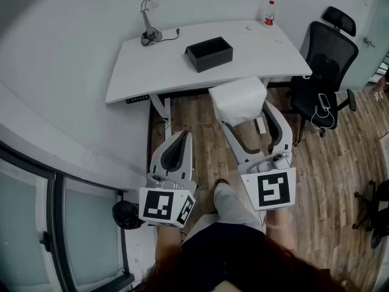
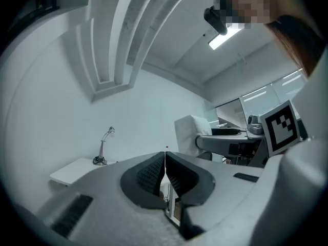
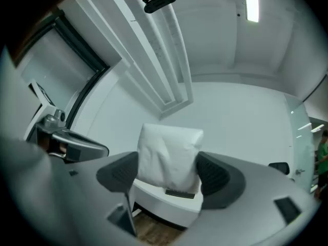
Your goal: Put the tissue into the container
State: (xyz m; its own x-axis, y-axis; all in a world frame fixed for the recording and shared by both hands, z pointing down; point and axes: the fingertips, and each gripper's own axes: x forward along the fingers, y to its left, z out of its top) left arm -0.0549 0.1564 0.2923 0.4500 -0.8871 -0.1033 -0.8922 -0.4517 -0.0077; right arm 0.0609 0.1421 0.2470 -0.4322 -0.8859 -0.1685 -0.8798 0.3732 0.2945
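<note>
Nearest in head view, left gripper (image 1: 181,137) and right gripper (image 1: 246,113) hang over the wood floor (image 1: 205,146), the right one carrying the white tissue pack (image 1: 238,98) short of the counter (image 1: 146,72) with the black container (image 1: 209,53). Left gripper view: jaws together, empty. Right gripper view: jaws wide, clamped on the tissue pack's sides.

White left gripper (image 1: 184,136) and right gripper (image 1: 243,117), black-padded.

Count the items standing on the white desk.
3: a lamp at the back left, a black container in the middle, a bottle at the back right. Near the bottle, small flat bits are unclear.
</note>
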